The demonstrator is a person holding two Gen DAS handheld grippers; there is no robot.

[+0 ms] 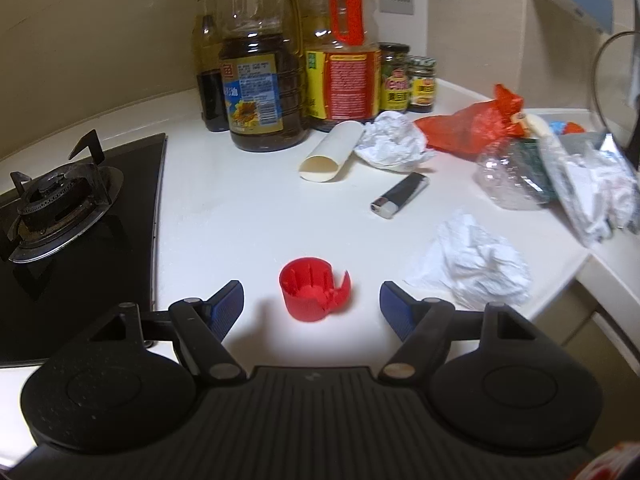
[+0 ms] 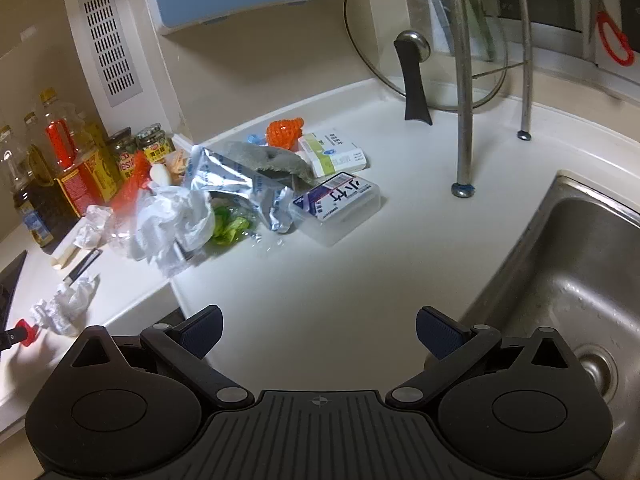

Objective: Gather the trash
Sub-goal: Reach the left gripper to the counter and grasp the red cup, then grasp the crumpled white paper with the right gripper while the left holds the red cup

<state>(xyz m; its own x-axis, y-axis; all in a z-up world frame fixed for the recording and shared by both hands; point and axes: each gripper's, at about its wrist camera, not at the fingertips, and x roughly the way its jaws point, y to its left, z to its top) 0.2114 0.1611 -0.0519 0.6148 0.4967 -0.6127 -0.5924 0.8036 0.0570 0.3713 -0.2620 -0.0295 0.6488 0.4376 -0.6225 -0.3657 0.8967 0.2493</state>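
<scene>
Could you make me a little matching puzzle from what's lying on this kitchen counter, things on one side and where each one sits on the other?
Things:
1. red cap
2. lighter
3. glass lid
4. crumpled tissue

Places:
A. leaning upright behind the metal rack legs
B. between the left gripper's open fingers, untouched
C. near the counter's front edge, right of the cap
D. lying flat just in front of the cardboard tube

Pairs: 1-B, 2-D, 3-A, 4-C
</scene>
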